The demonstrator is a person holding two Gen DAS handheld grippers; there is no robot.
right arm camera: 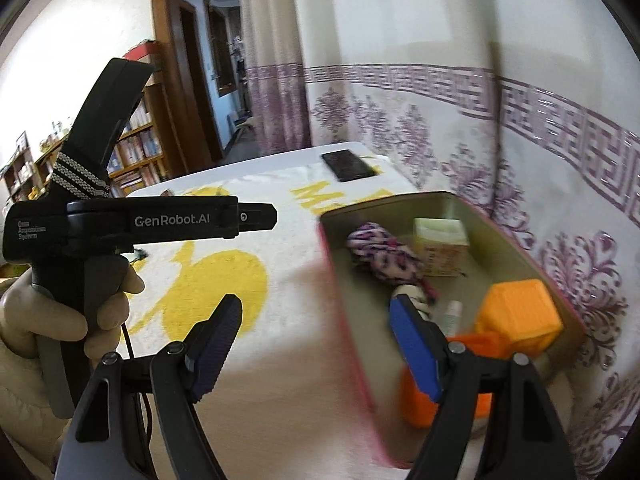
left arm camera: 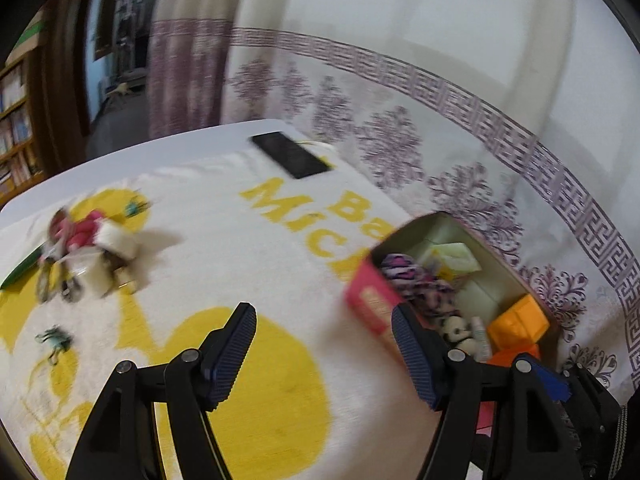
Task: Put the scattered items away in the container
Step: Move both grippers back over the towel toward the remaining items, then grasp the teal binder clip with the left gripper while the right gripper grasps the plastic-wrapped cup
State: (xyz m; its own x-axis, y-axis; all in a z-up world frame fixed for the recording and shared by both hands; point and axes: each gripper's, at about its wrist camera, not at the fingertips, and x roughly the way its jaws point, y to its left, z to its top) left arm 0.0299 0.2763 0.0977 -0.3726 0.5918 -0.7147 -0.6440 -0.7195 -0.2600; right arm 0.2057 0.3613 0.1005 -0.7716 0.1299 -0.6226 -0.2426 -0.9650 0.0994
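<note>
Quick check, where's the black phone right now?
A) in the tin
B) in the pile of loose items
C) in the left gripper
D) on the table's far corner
D: the phone lies flat at the far corner of the table, beyond the tin and away from both grippers.

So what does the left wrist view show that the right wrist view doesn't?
Only the left wrist view shows the blurred pile of loose items at the towel's far left and a small teal item nearer the camera.

Only the right wrist view shows the left hand-held gripper's body, held in a gloved hand.

Both show the tin with the patterned cloth, orange blocks and a small carton, plus the black phone. Each view's own jaws stand open with nothing between them.
</note>
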